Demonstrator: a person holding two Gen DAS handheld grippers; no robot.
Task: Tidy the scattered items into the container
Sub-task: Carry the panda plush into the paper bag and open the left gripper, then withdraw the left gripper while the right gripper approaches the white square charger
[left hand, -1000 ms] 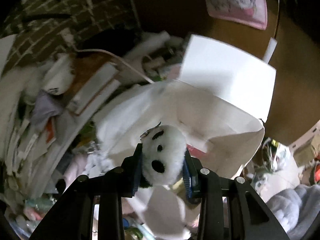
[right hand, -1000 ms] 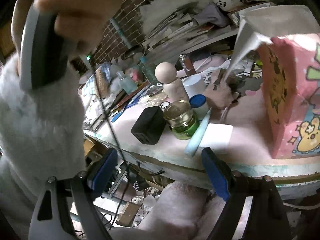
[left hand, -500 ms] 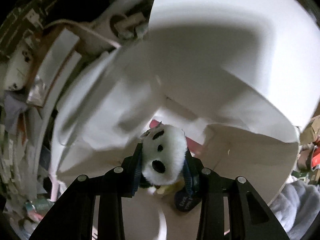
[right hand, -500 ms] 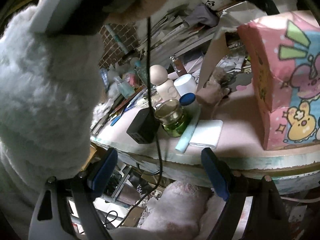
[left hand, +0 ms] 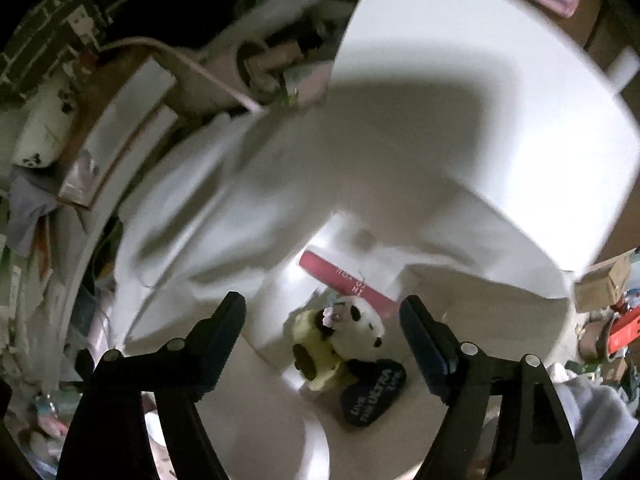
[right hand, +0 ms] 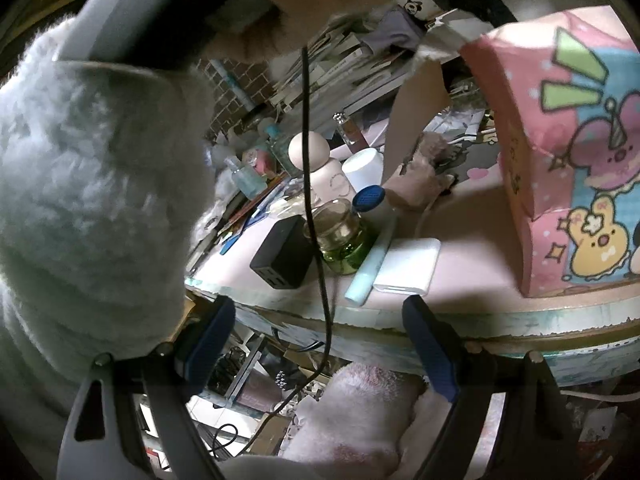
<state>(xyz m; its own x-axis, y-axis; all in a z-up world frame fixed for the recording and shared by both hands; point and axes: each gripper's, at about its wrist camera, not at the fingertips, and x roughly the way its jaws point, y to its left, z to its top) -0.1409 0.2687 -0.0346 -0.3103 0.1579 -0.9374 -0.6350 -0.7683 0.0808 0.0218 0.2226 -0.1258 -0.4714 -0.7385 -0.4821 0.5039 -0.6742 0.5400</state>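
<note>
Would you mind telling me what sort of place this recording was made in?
Most likely a cluttered home desk or dressing table. Small bottles and a green glass jar crowd the tabletop, papers are stacked against a brick wall, and a cartoon-printed pink bag stands on it.

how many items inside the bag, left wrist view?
3 visible: white plush panda centre; pink flat box behind it; dark printed pouch in front. The white paper bag folds may hide more.

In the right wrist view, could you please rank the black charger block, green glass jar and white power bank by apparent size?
1. White power bank
2. Black charger block and green glass jar look alike; I would not rank them.
</note>
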